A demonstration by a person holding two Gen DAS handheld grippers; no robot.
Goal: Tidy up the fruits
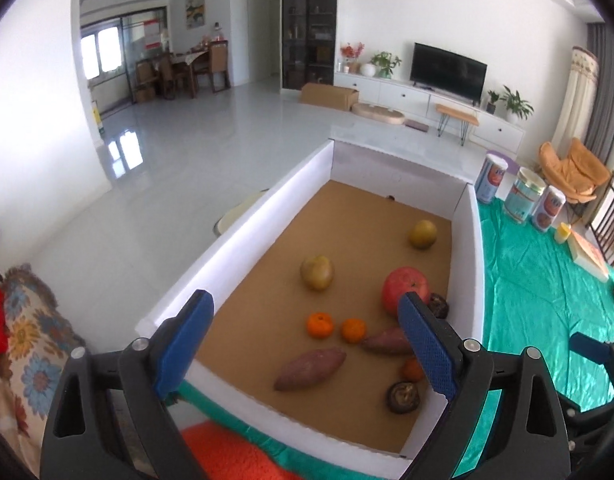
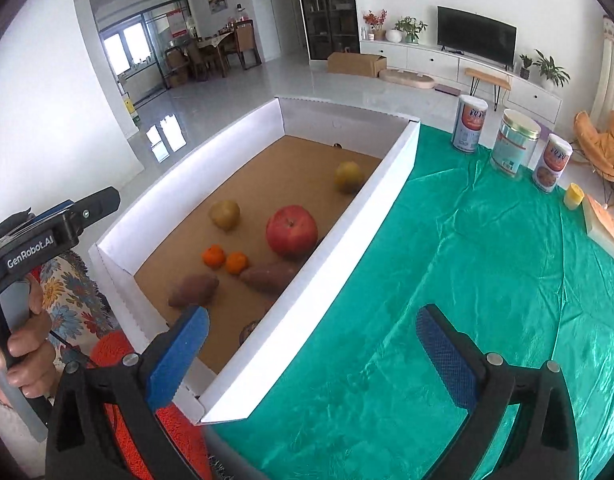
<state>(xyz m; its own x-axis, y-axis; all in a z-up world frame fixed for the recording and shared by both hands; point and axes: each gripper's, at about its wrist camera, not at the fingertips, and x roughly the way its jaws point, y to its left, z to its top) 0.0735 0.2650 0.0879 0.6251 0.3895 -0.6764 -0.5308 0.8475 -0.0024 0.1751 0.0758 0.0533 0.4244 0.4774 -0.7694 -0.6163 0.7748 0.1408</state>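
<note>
both claws (image 1: 307,344) (image 2: 311,344) stood apart, empty. apple (image 2: 291,230) inside box (image 2: 339,268) likely firm, smooth; grip its widest middle.

Red apple (image 2: 291,230), pears, tangerines, loose in box (image 2: 307,304)

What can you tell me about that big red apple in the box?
The red apple is the largest fruit in the white box, round, smooth and pinkish red with paler patches. It sits stem dimple up on the brown cardboard floor near the wall by the green cloth, with a sweet potato just before it. No gripper touches it.
</note>
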